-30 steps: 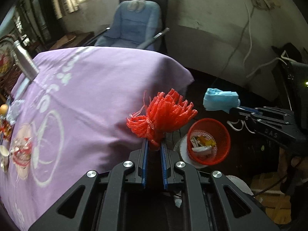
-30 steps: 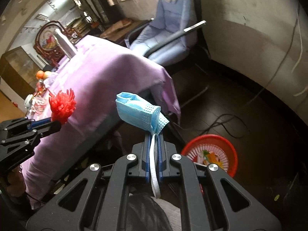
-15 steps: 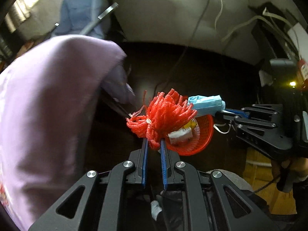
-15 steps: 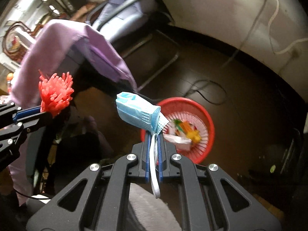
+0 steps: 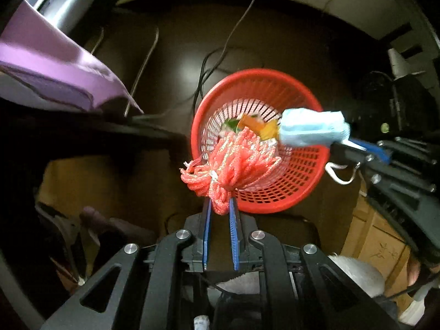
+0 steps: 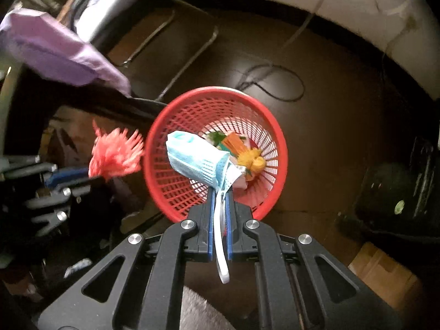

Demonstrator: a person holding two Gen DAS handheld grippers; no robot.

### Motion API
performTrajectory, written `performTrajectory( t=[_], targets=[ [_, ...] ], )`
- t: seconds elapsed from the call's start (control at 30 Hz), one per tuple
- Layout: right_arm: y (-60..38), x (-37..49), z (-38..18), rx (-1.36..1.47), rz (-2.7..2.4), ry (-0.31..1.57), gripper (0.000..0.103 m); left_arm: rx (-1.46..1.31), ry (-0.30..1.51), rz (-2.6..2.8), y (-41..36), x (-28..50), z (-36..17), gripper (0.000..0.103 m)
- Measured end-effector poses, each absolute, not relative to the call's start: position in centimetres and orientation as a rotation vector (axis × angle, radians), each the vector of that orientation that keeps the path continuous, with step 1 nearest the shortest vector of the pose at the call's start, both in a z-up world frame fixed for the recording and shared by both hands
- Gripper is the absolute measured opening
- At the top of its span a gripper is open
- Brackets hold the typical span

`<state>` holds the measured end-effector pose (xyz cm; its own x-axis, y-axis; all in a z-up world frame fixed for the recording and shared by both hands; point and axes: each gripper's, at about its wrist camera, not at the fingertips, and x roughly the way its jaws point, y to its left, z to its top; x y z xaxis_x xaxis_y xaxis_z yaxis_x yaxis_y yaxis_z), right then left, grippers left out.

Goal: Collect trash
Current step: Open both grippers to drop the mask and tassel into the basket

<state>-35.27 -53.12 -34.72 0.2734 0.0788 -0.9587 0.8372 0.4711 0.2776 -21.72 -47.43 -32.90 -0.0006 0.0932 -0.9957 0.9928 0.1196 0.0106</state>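
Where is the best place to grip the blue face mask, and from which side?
Grip the blue face mask at its gathered end, where the ear loop attaches, from below; the right hand-held gripper does so. The pleats bunch narrow there, while the body flares wide above the red basket.

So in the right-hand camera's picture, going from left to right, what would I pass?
Purple cloth → red fringed net held in the left claw → blue face mask → yellow scrap inside the red basket.
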Motion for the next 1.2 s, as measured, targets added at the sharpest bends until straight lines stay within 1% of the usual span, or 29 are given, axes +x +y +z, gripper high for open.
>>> performTrajectory(
  t=[0.1, 0.2, 0.33, 0.37, 0.4, 0.43, 0.47, 0.5, 0.57, 0.83, 0.97, 1.2],
  targets=[
    [-53.5, -35.1, -36.3, 0.987, -0.64, 1.228, 0.008, 1.214, 1.336, -1.064, -47.6, -22.3, -34.3, 0.013],
    [-53.9, -34.9, -37.2, 1.013, -0.647, 1.245, 0.012, 1.243, 1.338, -1.053, -47.7, -22.8, -35.3, 0.013],
    [-53.8, -35.3, -37.2, 1.029, -0.67, 1.25, 0.013, 1.279, 1.308, -1.05, -47.8, -23.1, -35.6, 0.015],
    [-53.8, -35.3, -37.1, 1.03, -0.67, 1.251, 0.016, 1.279, 1.305, -1.048, -47.7, -23.0, -35.5, 0.016],
    [-53.9, -35.4, -37.1, 1.032, -0.67, 1.25, 0.022, 1.276, 1.308, -1.05, -47.8, -23.1, -35.6, 0.023],
    [-53.9, -35.5, -37.0, 1.033, -0.672, 1.252, 0.028, 1.268, 1.314, -1.051, -47.8, -23.1, -35.5, 0.035],
    [-54.0, -35.6, -36.9, 1.035, -0.681, 1.255, 0.045, 1.252, 1.322, -1.044, -47.7, -22.9, -35.3, 0.068],
    [-54.0, -35.7, -36.9, 1.034, -0.691, 1.253, 0.059, 1.232, 1.319, -1.043, -47.7, -22.6, -35.1, 0.081],
    [-54.1, -36.0, -36.2, 1.016, -0.725, 1.235, 0.067, 1.202, 1.296, -1.071, -47.7, -22.5, -34.1, 0.082],
    [-54.4, -36.8, -33.7, 0.992, -0.761, 1.211, 0.079, 1.146, 1.29, -1.091, -47.5, -22.3, -31.5, 0.089],
    [-54.7, -37.0, -32.5, 0.995, -0.764, 1.196, 0.08, 1.123, 1.284, -1.107, -46.9, -22.5, -30.4, 0.09],
    [-54.2, -36.5, -29.2, 0.941, -0.775, 1.166, 0.081, 1.078, 1.229, -1.157, -45.8, -22.9, -26.8, 0.09]
  ],
)
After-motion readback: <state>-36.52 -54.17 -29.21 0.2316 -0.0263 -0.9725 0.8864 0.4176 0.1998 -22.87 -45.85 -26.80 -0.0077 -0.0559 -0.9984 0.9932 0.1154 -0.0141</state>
